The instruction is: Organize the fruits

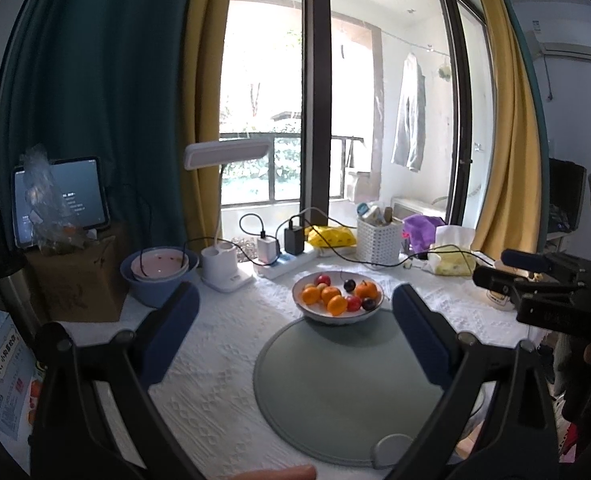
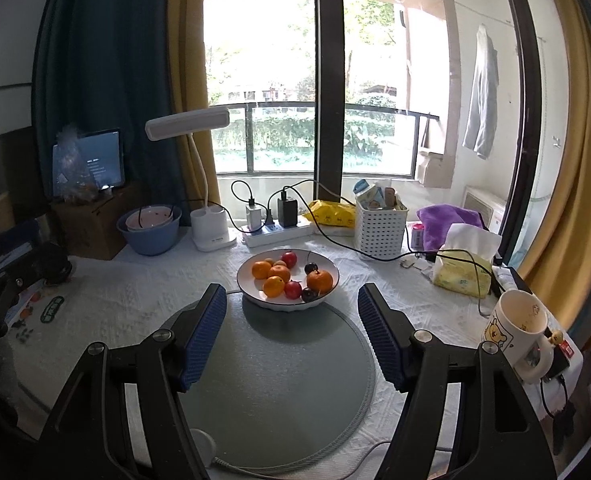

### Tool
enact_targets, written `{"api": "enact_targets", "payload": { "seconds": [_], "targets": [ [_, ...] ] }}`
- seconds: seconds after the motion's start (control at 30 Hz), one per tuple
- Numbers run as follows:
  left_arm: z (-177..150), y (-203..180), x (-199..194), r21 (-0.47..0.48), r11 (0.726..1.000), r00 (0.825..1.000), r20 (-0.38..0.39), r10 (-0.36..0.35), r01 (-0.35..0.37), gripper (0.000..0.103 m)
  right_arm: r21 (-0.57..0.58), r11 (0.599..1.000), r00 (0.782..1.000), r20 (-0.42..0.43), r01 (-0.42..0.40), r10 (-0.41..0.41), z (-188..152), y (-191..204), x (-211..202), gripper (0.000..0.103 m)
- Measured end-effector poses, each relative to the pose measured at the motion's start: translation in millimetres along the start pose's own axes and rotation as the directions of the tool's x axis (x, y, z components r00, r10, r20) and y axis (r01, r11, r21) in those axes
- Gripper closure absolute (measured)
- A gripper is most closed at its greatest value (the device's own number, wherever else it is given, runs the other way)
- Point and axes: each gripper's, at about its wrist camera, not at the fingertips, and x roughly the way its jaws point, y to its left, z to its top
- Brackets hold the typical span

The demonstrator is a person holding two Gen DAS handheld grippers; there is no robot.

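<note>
A white bowl (image 1: 313, 314) (image 2: 251, 294) stands at the far edge of a round grey-green mat (image 1: 335, 392) (image 2: 279, 380). It holds several oranges (image 1: 310, 295) (image 2: 320, 280), red fruits (image 1: 323, 279) (image 2: 289, 258) and dark plums (image 1: 349, 284) (image 2: 309, 294). My left gripper (image 1: 295, 300) is open and empty, held above the mat, short of the bowl. My right gripper (image 2: 292, 300) is open and empty, also above the mat with the bowl just beyond its fingertips. The right gripper's body shows at the right edge of the left wrist view (image 1: 543, 288).
Behind the bowl are a power strip with chargers (image 2: 275, 232), a desk lamp (image 2: 211, 232), a blue basin with a pink bowl (image 2: 150, 228), a white basket (image 2: 380, 226), a tissue pack (image 2: 461, 268) and a cartoon mug (image 2: 515, 332). A white lace cloth (image 2: 135, 300) covers the table.
</note>
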Motion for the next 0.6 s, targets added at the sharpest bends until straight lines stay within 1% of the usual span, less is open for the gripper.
{"api": "enact_targets", "payload": {
  "seconds": [0.6],
  "targets": [
    [2.4, -4.1, 0.5, 0.006, 1.000, 1.000, 0.002, -0.010, 0.010, 0.005, -0.002, 1.000, 1.000, 0.000, 0.006, -0.006, -1.4, 0.1, -1.2, 0.032]
  ]
}}
